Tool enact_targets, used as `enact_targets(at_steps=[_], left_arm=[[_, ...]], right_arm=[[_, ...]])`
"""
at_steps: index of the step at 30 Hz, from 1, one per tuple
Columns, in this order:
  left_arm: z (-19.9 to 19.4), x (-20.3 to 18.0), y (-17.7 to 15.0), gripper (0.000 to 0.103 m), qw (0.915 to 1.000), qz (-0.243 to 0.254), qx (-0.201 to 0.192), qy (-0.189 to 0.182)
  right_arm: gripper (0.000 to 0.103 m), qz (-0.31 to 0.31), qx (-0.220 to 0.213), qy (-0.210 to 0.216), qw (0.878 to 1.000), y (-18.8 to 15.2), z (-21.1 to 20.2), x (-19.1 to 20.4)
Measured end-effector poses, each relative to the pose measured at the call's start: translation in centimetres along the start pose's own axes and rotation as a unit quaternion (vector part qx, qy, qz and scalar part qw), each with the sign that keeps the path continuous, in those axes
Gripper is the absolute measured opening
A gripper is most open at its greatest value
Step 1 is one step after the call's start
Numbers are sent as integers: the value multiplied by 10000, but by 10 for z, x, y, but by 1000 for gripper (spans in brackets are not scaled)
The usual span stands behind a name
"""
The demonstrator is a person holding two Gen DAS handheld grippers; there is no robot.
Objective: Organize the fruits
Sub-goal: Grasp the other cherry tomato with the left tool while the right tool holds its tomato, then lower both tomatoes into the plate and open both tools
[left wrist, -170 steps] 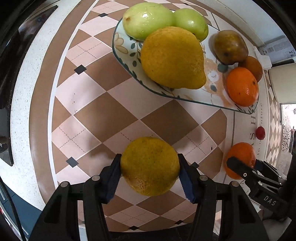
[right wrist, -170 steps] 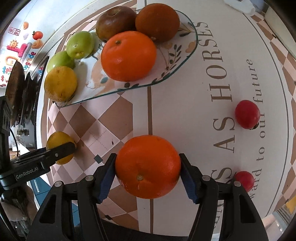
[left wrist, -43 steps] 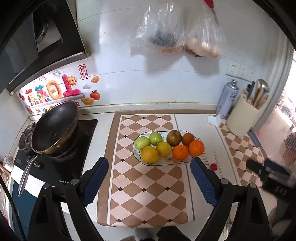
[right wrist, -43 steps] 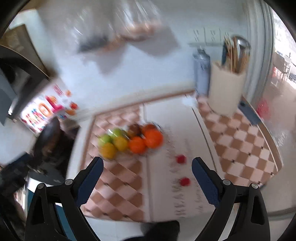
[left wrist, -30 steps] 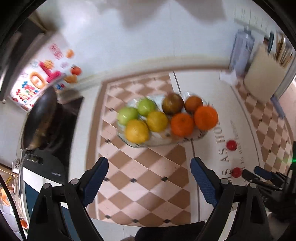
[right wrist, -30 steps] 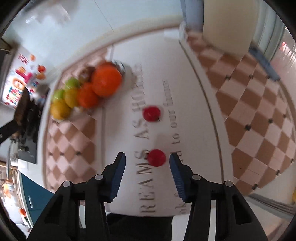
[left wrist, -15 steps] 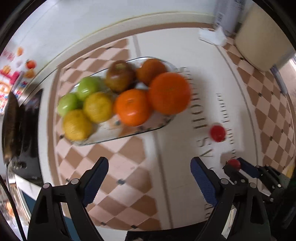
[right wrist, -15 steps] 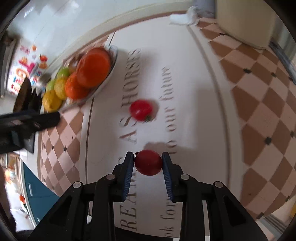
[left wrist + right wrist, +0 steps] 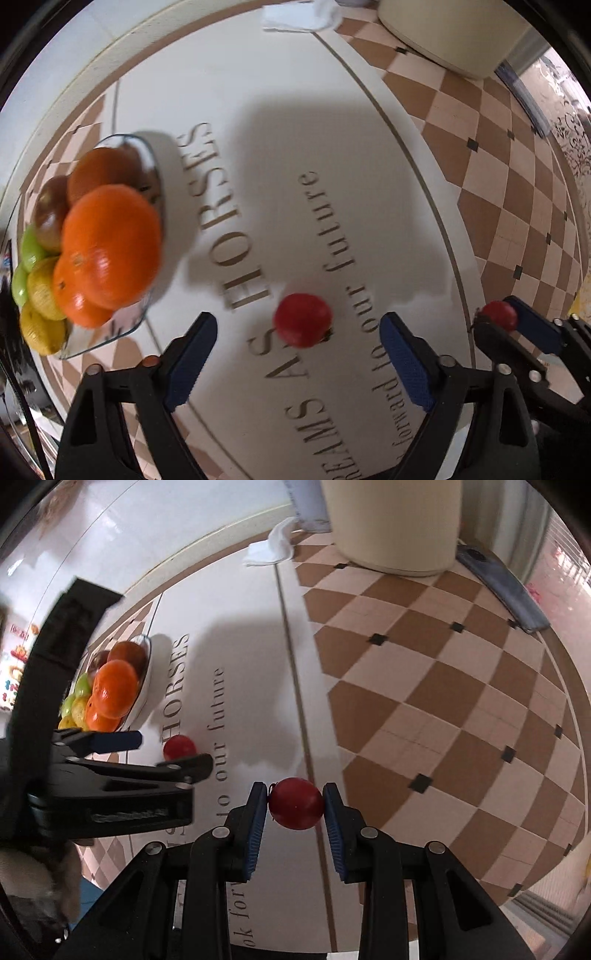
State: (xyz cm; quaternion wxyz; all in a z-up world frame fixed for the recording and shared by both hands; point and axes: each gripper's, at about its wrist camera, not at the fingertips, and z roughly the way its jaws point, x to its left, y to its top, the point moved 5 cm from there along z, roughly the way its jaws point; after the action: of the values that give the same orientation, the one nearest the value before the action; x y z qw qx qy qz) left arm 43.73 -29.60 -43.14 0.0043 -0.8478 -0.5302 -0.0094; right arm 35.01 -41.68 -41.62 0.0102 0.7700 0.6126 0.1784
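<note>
red tomato (image 9: 296, 804) is small, round and glossy, pinched between my right gripper (image 9: 295, 805) jaws over the mat (image 9: 251, 657). my left gripper (image 9: 299, 354) hangs wide apart around a second tomato (image 9: 303, 319) resting on the lettering, near the fruit plate (image 9: 147, 299).
</note>
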Motion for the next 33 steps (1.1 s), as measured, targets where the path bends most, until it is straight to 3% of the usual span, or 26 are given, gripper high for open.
enact_targets(at_steps=[1,2,6,8,14,19,22,26,33], left_arm=[[3,-2,0,59,10000,17,43,-34],[6,-3,0,49,9999,7,93,-71],[7,-3,2,41,9999,-68,53,-135],[7,-1,3,31,9998,-112,34,-163],[-2,18,-1,29,9984,-436,-27,-368],[-30,55,-23,29,9936,-909,-225,-633],[-54,91,-42,29,9867,-1373,-397,-775],[-83,142,-66,29,9762,-1941,-676,-698],[-94,211,-86,29,9490,-2899,-790,-951]], right_arm=[[34,10,-6,-1,10000,0,-1,0],[34,17,-10,-2,10000,0,-2,-1],[34,-29,-23,20,10000,2,-3,2],[34,-73,-28,42,10000,4,-4,6],[34,-271,-135,142,9994,14,-11,27],[34,-471,-238,344,9980,21,-22,54],[34,-635,-255,537,9962,22,-24,77],[34,-909,-156,872,9919,21,-19,118],[34,-1081,256,1655,9799,16,19,195]])
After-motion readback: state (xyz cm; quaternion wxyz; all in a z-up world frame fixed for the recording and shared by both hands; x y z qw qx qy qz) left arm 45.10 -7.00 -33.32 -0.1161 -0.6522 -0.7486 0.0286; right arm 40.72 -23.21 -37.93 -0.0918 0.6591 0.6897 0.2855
